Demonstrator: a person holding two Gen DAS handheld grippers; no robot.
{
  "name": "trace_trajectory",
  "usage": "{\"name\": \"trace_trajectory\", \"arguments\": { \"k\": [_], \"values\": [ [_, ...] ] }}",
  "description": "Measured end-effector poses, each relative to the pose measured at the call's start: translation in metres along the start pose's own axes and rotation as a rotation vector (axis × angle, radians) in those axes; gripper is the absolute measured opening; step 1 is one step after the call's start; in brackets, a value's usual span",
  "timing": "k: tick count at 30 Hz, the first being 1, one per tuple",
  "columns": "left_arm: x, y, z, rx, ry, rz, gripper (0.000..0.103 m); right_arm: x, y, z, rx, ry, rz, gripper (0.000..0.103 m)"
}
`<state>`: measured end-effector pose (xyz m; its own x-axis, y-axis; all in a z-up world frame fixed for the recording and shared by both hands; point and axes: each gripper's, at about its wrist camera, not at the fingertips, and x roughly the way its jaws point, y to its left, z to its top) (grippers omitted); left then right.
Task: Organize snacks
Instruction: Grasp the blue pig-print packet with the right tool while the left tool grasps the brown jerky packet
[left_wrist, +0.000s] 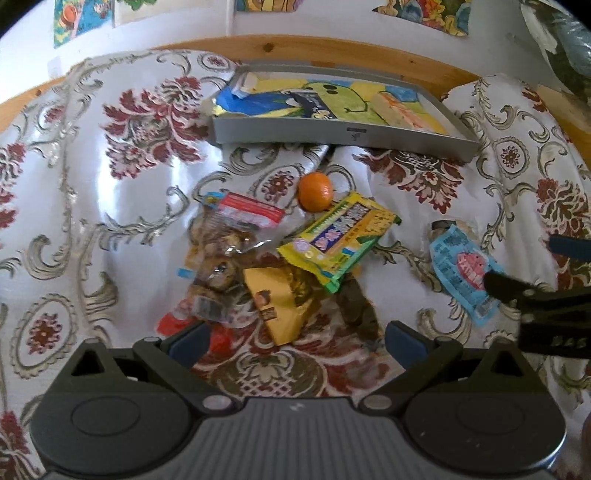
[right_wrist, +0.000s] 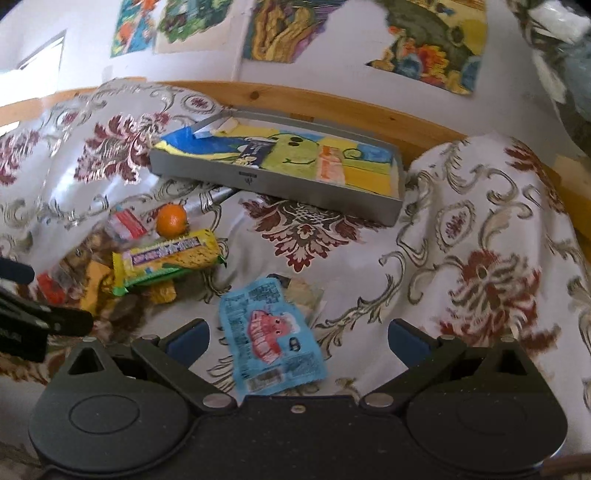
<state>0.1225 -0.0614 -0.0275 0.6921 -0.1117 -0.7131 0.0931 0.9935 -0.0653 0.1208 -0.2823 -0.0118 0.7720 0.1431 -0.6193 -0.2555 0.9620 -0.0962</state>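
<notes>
Hovering over a floral cloth (left_wrist: 110, 206), both tools are spread wide and hold nothing.

Left tool (left_wrist: 295, 345): jaws apart above the snack pile, which lies on the near side of the tray (left_wrist: 343, 136). The pile contains:
- a tangerine (left_wrist: 315, 191), nearest the tray;
- a yellow-green packet (left_wrist: 340, 240), touching the tangerine;
- a clear bag (left_wrist: 225, 251) of brown snacks with a red label, left of the packet;
- a yellow box (left_wrist: 277, 299), partly under the packet.

Right tool (right_wrist: 299, 341): jaws apart either side of a blue sachet (right_wrist: 271, 336), not touching it. The sachet lies flat on the cloth, apart from the pile and on the near side of the tray (right_wrist: 280, 186).

The grey tray sits at the far edge of the cloth, against a wooden rail (right_wrist: 332, 107). It holds several flat packets on a printed liner.
</notes>
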Motion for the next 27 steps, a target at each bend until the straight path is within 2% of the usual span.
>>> {"name": "trace_trajectory", "arguments": {
  "k": [6,10,14,17,18,21,27],
  "values": [
    [0.01,-0.006,0.011,-0.009,0.017,-0.049,0.102,0.016,0.014,-0.008,-0.122,0.013,-0.002,0.102],
    [0.02,-0.012,0.021,-0.01,0.056,-0.069,0.101,0.023,0.029,-0.013,-0.213,0.004,-0.016,0.1],
    [0.032,-0.015,0.027,-0.051,0.106,-0.107,0.094,0.034,0.037,-0.02,-0.268,0.0,-0.034,0.096],
    [0.044,-0.019,0.028,-0.06,0.169,-0.099,0.084,0.041,0.037,-0.024,-0.274,-0.002,-0.041,0.096],
    [0.046,-0.019,0.029,-0.062,0.183,-0.102,0.083,0.041,0.037,-0.024,-0.271,-0.004,-0.042,0.095],
    [0.05,-0.024,0.031,-0.062,0.196,-0.127,0.081,0.041,0.037,-0.024,-0.267,-0.017,-0.049,0.092],
    [0.061,-0.032,0.039,-0.068,0.215,-0.103,0.073,0.041,0.037,-0.026,-0.268,-0.025,-0.04,0.085]
  ]
}}
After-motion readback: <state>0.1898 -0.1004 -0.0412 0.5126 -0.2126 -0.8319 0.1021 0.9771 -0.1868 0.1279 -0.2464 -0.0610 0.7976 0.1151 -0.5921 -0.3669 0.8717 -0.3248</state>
